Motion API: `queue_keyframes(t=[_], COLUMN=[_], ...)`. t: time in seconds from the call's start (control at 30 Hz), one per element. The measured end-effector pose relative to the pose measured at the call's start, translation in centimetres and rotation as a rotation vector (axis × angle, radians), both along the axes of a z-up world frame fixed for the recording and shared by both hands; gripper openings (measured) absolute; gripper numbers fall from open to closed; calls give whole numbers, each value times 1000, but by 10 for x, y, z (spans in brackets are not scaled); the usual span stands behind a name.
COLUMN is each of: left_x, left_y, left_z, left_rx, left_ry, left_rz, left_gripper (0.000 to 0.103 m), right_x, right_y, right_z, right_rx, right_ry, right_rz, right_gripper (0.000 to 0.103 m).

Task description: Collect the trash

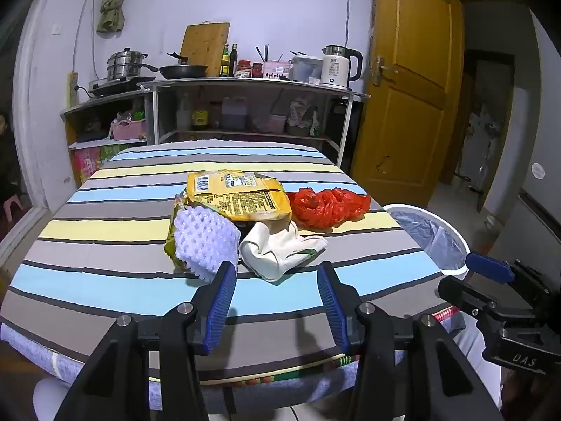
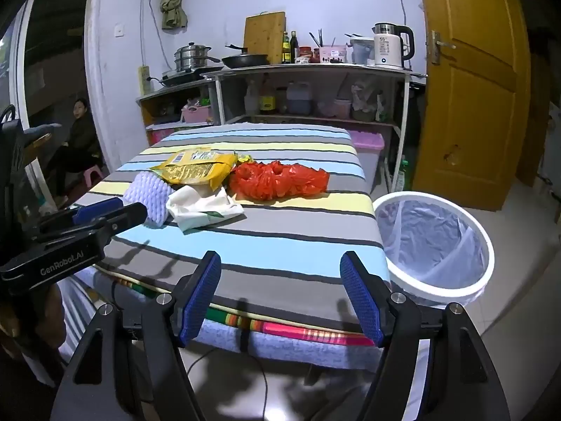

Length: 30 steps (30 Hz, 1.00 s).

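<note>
Above the near edge of the striped table (image 1: 105, 280), the left gripper (image 1: 277, 273) and right gripper (image 2: 280, 263) hang spread and empty. Bare cloth separates them from the trash: white foam net (image 1: 205, 242), yellow packet (image 1: 238, 196), crumpled white wrapper (image 1: 280, 251), red bag (image 1: 328, 207). A lined white bin (image 2: 434, 245) stands beside the table's right edge.

table cover (image 1: 115, 228): blue, yellow, grey stripes
snack bag (image 1: 238, 194): yellow
plastic bag (image 1: 328, 207): red
foam net (image 1: 205, 242): white
bin (image 2: 489, 245): white
gripper pads (image 1: 221, 301): blue
door (image 1: 410, 80): orange-brown
</note>
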State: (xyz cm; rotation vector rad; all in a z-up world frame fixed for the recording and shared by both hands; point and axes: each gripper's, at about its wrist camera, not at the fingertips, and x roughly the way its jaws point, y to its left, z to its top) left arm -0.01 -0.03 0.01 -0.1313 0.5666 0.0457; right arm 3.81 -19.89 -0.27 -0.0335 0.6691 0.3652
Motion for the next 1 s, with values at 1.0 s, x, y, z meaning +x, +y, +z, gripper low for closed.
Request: queue_keyframes(t=[1.0], left_x=[-6], left_y=[-4], left_z=[5], left_rx=[-3], left_ry=[-16], left_rz=[-19], left_gripper=[48], right_x=[-4], right_y=[-1], right_z=[4], right_rx=[-4], right_ry=[-20], right_rz=[-2], right_gripper=[71])
